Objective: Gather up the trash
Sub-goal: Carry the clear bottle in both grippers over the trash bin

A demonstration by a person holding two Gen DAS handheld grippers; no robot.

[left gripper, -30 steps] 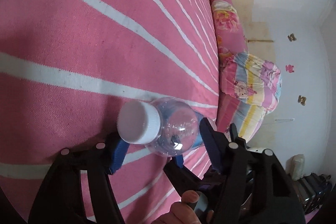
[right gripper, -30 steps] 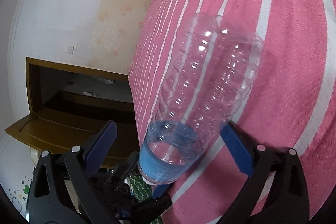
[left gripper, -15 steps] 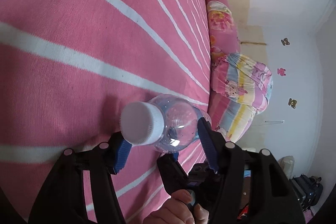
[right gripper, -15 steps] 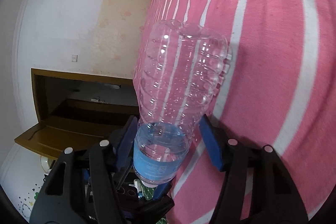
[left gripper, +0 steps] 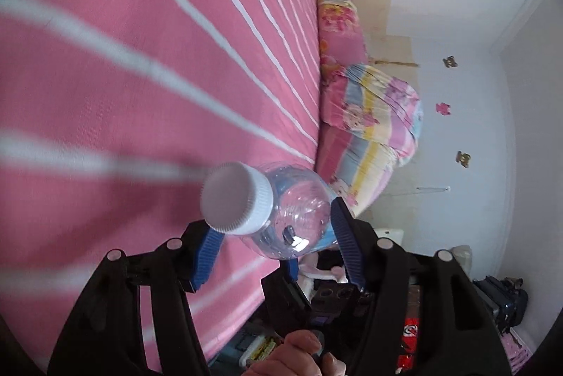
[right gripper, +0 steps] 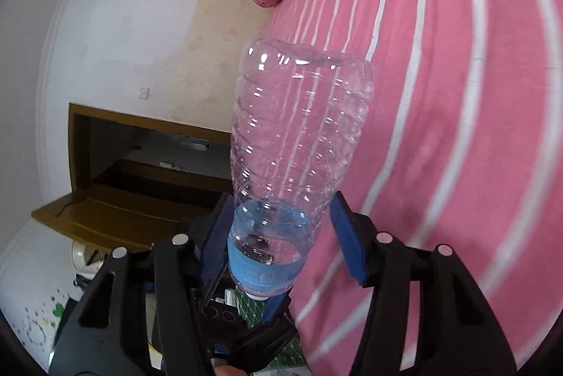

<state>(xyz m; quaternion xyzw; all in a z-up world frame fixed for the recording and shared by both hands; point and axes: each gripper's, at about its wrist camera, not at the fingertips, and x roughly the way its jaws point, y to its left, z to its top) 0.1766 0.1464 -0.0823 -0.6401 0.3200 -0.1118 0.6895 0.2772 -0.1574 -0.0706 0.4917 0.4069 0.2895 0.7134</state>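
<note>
Bottle (left gripper: 295, 221) first: it is clear, empty-looking plastic with a white cap (left gripper: 235, 198) and a blue label, and it hangs between both pairs of jaws over the near edge of the pink striped bed (left gripper: 140, 59), apparently off the sheet. Your left gripper (left gripper: 274, 223) is clamped on the shoulder just behind the cap, one blue pad at 9 o'clock of the bottle and the other at 3 o'clock, both pressing on the plastic. Your right gripper (right gripper: 281, 203) has just been closing with the bottle (right gripper: 299, 129) between its pads, and they now sit against the narrow end at the label, so I read it as a grip too. In the right view the long axis runs straight along the fingers: neck toward the camera at 6 o'clock, ribbed body and base pointing away at 12 o'clock, with the bed filling the 3 o'clock side. In the left view the cap faces back at you, slightly toward 10 o'clock, and the body slants off toward 4 o'clock. Both holds crowd the cap end, so the long body sticks out unsupported and neither hand is nearer the base. No bin shows in either view, so you will have to look for one. Judging from this, carry it with both hands moving together, since thin plastic may buckle or slip.
</note>
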